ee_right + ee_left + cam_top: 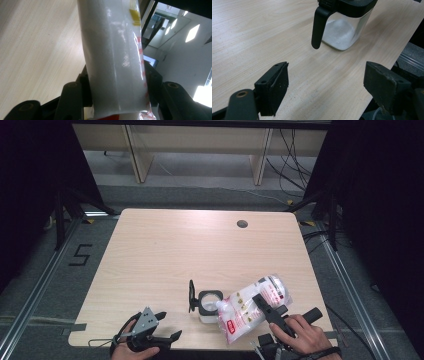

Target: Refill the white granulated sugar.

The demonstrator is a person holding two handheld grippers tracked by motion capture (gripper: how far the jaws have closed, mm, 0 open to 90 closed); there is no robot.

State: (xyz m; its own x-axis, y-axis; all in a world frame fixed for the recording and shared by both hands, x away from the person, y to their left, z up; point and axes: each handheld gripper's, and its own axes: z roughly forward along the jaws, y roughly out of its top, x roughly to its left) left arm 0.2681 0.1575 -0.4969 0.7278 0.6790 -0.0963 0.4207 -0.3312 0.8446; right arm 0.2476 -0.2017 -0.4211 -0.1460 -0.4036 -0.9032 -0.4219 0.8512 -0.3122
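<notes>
1 bag [252,307] pinched by R gripper [270,312], 1 jar [210,306], L gripper [162,325] spread, empty.

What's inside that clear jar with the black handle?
The jar holds a low layer of white granules, seen through its clear wall. Its black rim and the bag tipped at its mouth cover the top.

Setting: lab or recording bay, not home. Evidence listed:
- bare wood-look table [165,255] with cable hole [242,224], set alone on grey floor [210,195]
- black curtains [35,180] hung at both sides
- metal rails [35,290] laid along floor, tape marks beside
- number 5 [80,255] marked on floor
- loose cables [295,160] trailed behind
- plain desks [200,142] lined at back
- ceiling light panels [192,32] seen in right gripper view
</notes>
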